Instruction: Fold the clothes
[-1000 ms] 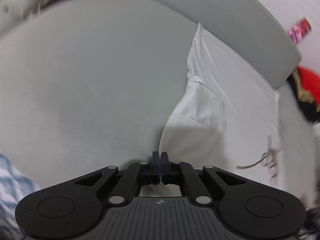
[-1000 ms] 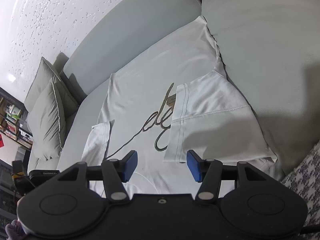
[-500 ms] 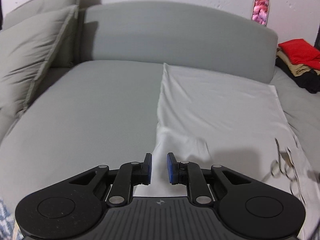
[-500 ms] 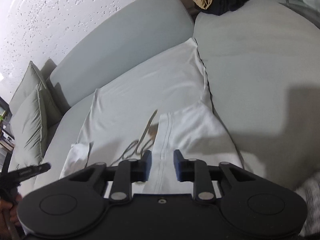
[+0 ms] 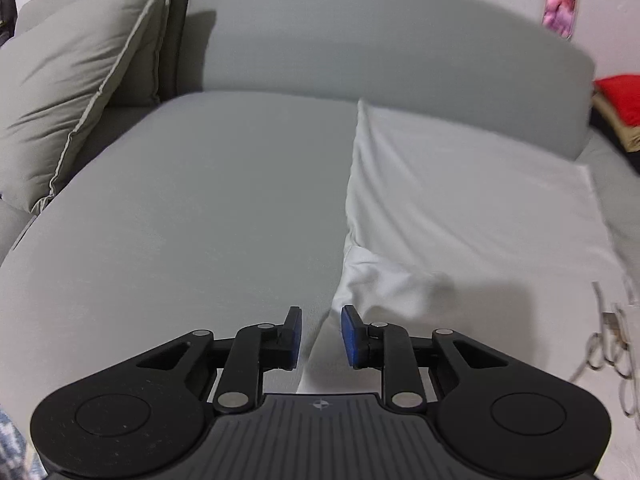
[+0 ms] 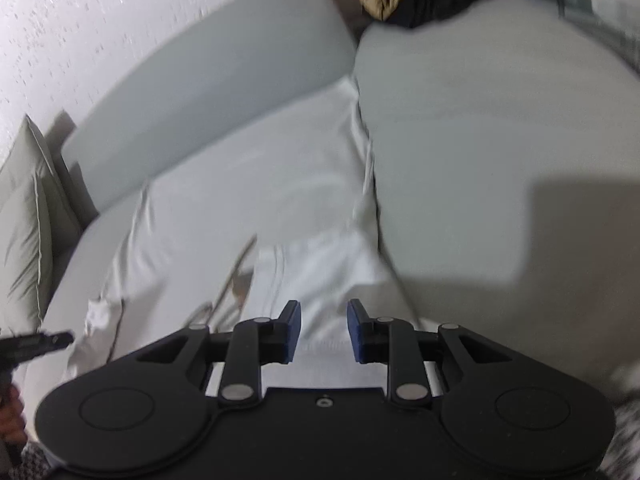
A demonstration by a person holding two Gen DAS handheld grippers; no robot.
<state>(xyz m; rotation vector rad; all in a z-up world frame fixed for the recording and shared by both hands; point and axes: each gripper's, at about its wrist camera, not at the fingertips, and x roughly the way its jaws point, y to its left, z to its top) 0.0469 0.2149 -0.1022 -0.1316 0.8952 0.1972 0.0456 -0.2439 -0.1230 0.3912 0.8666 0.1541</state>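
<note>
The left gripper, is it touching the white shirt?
Cannot tell. In the left wrist view, the left gripper is open over the edge of the white shirt, with nothing pinched, but its height above the cloth is unclear.

The white T-shirt point(image 6: 256, 200) with dark script print lay smeared by motion blur in the right wrist view, its lettering unreadable. Near the grey sofa's point(image 5: 192, 208) right end, the heap of red, tan and black clothes point(image 5: 618, 108) ran off the picture's edge. The small pink wall picture point(image 5: 560, 10) was too blurred to read.
</note>
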